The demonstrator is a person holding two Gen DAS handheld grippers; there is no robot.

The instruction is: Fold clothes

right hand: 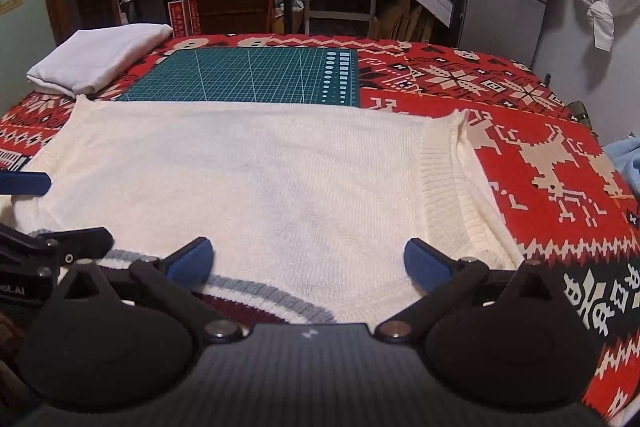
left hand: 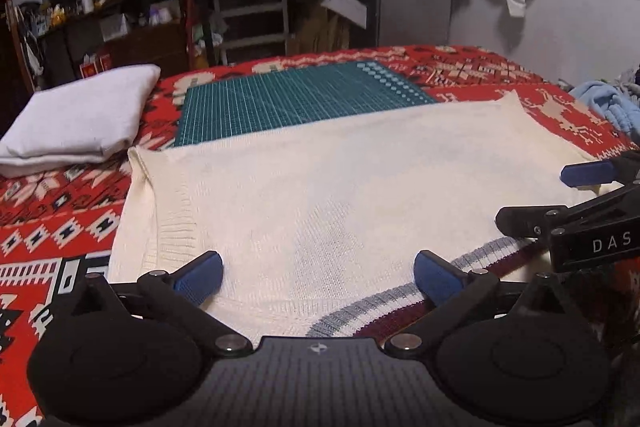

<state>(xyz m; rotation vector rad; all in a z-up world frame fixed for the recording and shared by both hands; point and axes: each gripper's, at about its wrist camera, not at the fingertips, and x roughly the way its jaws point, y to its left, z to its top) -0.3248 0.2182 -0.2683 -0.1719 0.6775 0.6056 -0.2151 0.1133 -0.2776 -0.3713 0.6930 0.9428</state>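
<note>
A cream knitted sweater [left hand: 328, 187] [right hand: 248, 171] lies spread flat on the red patterned blanket [left hand: 60, 219] [right hand: 540, 131]. Its neckline, striped grey, white and maroon [left hand: 384, 307] [right hand: 248, 291], is at the near edge. My left gripper [left hand: 318, 269] hovers open over the near left part of the sweater, nothing between its blue pads [left hand: 200, 277]. My right gripper [right hand: 308, 259] stands open over the near right part, its pads [right hand: 426, 265] also free. Each gripper shows at the edge of the other's view: the right gripper [left hand: 560, 197] and the left gripper [right hand: 52, 211].
A green cutting mat [left hand: 296, 99] [right hand: 240, 75] lies beyond the sweater. A folded white cloth [left hand: 80, 115] [right hand: 100, 55] sits at the far left, light blue fabric [left hand: 612, 107] at the right edge. Cluttered shelves, a fridge and a knotted curtain stand behind the bed.
</note>
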